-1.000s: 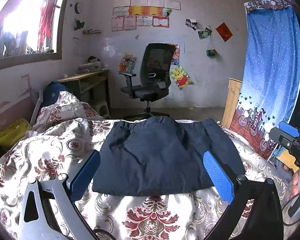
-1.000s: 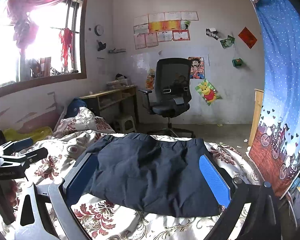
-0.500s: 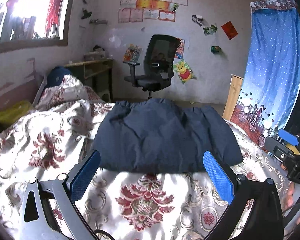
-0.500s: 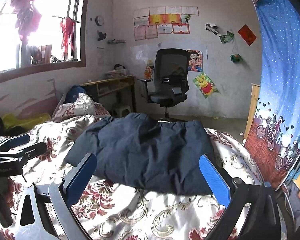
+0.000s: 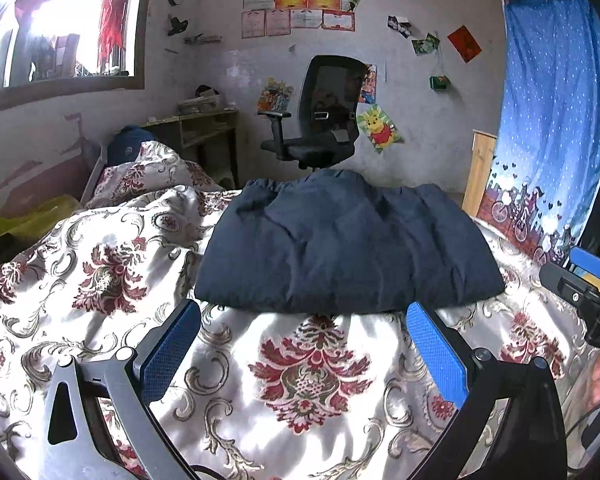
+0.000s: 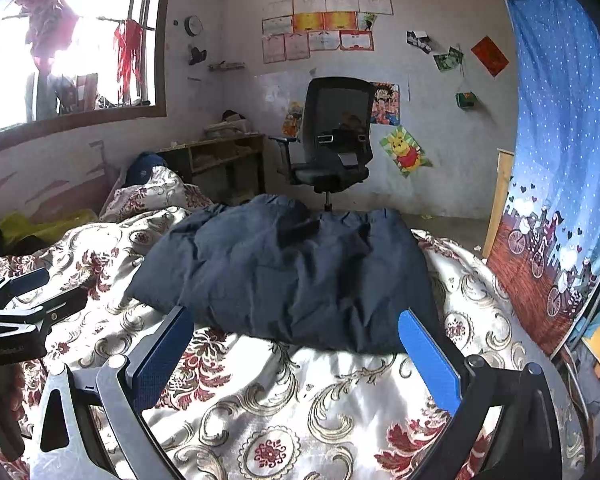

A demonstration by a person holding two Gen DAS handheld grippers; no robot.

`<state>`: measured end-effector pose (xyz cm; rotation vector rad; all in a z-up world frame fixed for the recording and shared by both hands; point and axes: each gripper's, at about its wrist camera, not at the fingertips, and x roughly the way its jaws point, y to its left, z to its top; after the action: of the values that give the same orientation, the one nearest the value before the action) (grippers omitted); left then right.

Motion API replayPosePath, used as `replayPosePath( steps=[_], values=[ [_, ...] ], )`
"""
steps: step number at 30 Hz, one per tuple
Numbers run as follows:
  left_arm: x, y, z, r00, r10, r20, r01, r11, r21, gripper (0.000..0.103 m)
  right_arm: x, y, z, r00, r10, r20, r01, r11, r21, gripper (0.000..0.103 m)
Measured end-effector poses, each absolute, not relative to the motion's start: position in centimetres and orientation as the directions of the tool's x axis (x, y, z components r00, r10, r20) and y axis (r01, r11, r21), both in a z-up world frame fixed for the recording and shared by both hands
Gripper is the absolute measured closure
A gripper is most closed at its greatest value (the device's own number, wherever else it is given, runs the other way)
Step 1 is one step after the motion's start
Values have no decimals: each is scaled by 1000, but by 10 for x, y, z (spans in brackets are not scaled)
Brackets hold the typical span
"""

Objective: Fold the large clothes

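Note:
A dark navy garment lies folded into a wide rectangle on the floral bedspread; the right wrist view shows the same garment with wrinkles. My left gripper hangs open just short of its near edge, holding nothing. My right gripper is open too, its blue pads level with the near hem and not touching it. The right gripper shows at the right edge of the left wrist view, and the left gripper at the left edge of the right wrist view.
A black office chair stands beyond the bed by the postered wall. A wooden desk is at the back left, a blue curtain on the right. A pillow and yellow cloth lie at the left.
Both grippers have drawn back and lowered toward me, so more bedspread shows before the garment. The garment stays put, and both stay open.

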<state>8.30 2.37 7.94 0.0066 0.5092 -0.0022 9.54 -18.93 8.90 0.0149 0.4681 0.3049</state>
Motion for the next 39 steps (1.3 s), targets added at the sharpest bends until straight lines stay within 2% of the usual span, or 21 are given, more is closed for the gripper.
replayPosePath(
  steps=[11, 39],
  values=[
    [78, 27, 70, 865, 10, -502, -13, 1000, -1, 2, 95, -190, 78, 830, 293, -475, -277, 955, 104, 0],
    [77, 27, 72, 861, -7, -508, -6, 1000, -24, 2, 95, -189, 75, 826, 295, -480, -279, 954, 106, 0]
  ],
)
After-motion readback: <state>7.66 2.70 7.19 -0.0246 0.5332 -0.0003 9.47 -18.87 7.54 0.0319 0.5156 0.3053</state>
